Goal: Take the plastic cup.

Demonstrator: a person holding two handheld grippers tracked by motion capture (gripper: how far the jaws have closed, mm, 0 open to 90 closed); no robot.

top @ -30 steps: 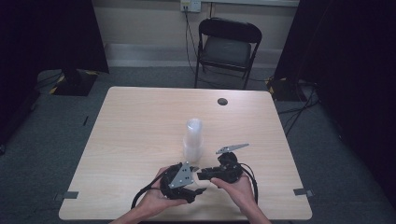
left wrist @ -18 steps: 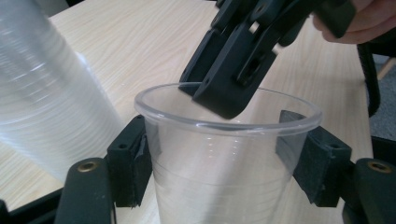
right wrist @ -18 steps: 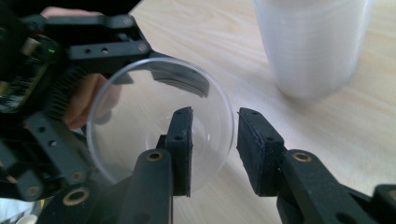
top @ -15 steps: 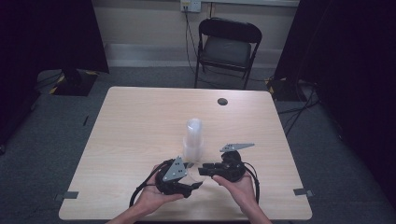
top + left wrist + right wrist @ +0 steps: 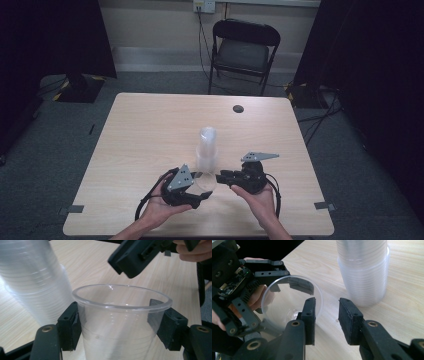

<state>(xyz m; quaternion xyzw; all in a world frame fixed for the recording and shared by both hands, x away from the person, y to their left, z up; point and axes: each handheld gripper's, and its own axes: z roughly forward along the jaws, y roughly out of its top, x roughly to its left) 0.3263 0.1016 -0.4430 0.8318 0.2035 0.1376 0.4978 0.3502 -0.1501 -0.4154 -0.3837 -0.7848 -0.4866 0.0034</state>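
So far, one clear cup (image 5: 120,322) sits clamped between the left gripper (image 5: 117,325) jaws, apart from the stack of cups (image 5: 362,270) standing just beyond. The right gripper (image 5: 326,321) hangs beside the cup's rim, jaws narrowly parted and empty. Separation looks done; placing the cup remains.

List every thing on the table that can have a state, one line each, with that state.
Single clear cup: upright, mouth open, empty, clamped between the left jaws.
Stack of clear cups: upright on the table, nested, untouched.
Left hand-held gripper: shut on the single clear cup.
Right hand-held gripper: jaws apart, empty, near the cup's rim.
Round dark disc: flat at the table's far edge.
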